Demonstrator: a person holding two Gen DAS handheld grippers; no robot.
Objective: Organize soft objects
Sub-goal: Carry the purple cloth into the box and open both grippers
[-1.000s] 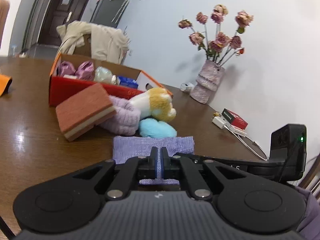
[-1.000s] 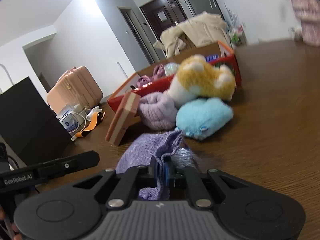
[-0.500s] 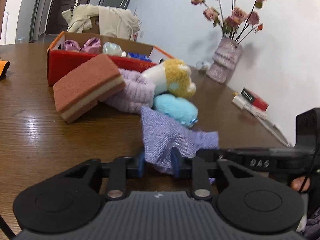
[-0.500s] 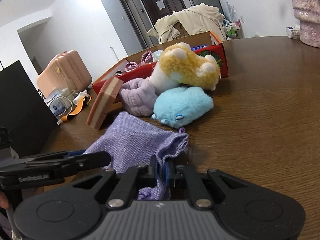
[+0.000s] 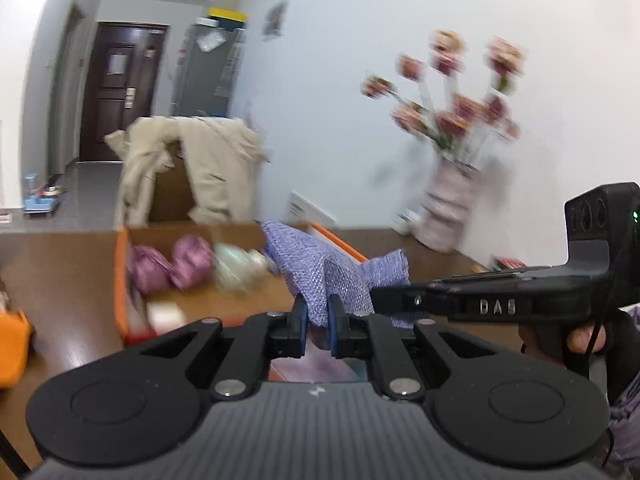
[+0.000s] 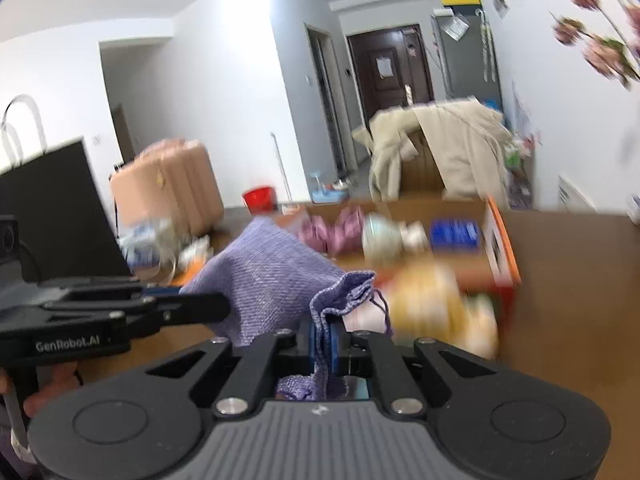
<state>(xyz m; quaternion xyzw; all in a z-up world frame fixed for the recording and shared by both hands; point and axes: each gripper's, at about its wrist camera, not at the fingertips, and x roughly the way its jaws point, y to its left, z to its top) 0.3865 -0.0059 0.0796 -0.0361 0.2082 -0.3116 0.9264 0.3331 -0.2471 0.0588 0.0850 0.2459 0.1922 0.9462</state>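
Observation:
A purple woven cloth pouch [image 5: 320, 264] hangs in the air between both grippers, above the table and in front of the orange-rimmed cardboard box [image 5: 120, 280]. My left gripper [image 5: 317, 312] has its jaws closing, and their pads press on one edge of the pouch. In the right wrist view the right gripper [image 6: 326, 332] is shut on the drawstring end of the pouch [image 6: 264, 272]. The box [image 6: 502, 240] holds pink bundles [image 6: 332, 230], a pale ball and a blue packet [image 6: 454, 234]. A yellow plush toy [image 6: 432, 300] lies blurred just before the box.
A pink vase of dried roses [image 5: 448, 208] stands on the brown table [image 5: 60, 264] by the wall on the right. An orange item [image 5: 12, 344] lies at the left edge. A black bag [image 6: 52, 208] and a pink suitcase [image 6: 168, 188] stand off to the left.
Both grippers have risen and moved toward the box, lifting the purple pouch off the table. The left jaws parted briefly and are closed on the pouch again.

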